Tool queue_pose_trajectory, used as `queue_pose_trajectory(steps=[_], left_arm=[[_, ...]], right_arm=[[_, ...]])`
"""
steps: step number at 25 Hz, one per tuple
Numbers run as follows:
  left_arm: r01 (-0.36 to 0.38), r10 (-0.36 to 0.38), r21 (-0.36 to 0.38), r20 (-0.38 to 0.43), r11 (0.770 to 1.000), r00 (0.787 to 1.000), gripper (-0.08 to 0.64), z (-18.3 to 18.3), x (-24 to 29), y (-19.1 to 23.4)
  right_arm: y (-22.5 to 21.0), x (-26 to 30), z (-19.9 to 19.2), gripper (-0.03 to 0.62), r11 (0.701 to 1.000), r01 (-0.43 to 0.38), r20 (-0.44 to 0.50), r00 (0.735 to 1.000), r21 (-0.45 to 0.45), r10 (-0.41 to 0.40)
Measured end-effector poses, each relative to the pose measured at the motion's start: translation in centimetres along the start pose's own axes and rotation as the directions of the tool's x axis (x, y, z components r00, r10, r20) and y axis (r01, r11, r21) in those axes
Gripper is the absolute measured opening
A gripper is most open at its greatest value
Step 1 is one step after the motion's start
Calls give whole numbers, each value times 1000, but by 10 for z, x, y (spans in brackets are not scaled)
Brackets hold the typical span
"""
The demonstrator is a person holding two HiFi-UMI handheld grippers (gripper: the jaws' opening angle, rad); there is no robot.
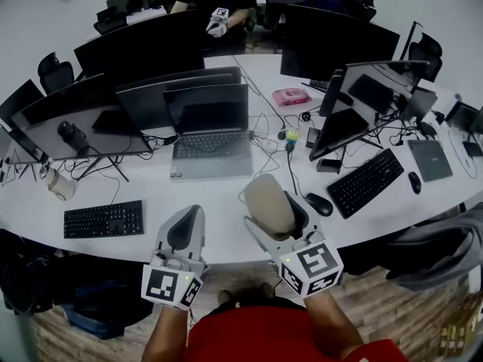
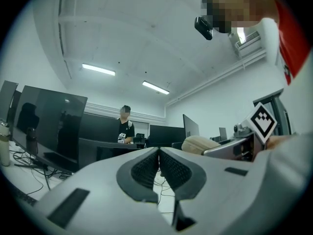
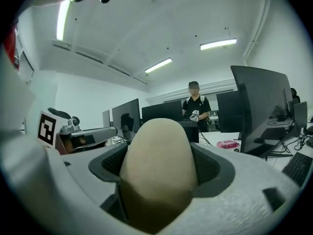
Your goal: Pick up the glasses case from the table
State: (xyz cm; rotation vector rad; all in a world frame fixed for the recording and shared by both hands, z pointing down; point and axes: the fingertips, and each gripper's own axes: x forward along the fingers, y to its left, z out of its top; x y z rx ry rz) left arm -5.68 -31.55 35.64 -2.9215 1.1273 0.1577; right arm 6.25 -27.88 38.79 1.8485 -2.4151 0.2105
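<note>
We hold glasses case [image 1: 267, 202] in right gripper [image 1: 276, 214], jaws wide round its beige shell; case at lower centre of frame, clear above table [image 1: 151, 194]; left gripper [image 1: 184, 232] jaws together, empty, idle alongside; one grip seems enough.

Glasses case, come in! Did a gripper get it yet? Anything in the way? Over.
Right hand-held gripper shut on glasses case, held above the table. Left hand-held gripper shut, empty. Nothing blocking.
</note>
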Motion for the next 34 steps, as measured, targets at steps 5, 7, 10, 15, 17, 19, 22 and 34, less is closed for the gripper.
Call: queue_pose_trajectory(steps=[5,7,10,15,17,19,22,34], left_arm=[[10,-10,2,5,1000,1000,11,3,5,-5],[11,-11,3,8,1000,1000,11,4,5,-6],[8,-8,4,12,1000,1000,11,6,6,-6],[0,0,4,10,1000,1000,11,5,6,-3],[-5,5,3,10,1000,1000,11,4,6,-1],[-10,10,2,9,1000,1000,11,3,6,1],[-14,14,1,8,1000,1000,11,3,6,2],[-21,21,2,8,1000,1000,11,3,6,4]], right_arm=[[-3,-2,2,394,1000,5,10,1000,3,-5],[-4,-2,1,393,1000,4,11,1000,6,-4],[-4,1,-2,393,1000,5,9,1000,2,-5],[-1,6,-4,392,1000,-5,-1,1000,-10,5],[1,8,-3,391,1000,-10,-3,1000,-14,10],[1,10,-2,391,1000,-14,-4,1000,-16,14],[1,12,-3,391,1000,-15,-3,1000,-10,15],[2,16,-1,392,1000,-23,5,1000,-3,23]])
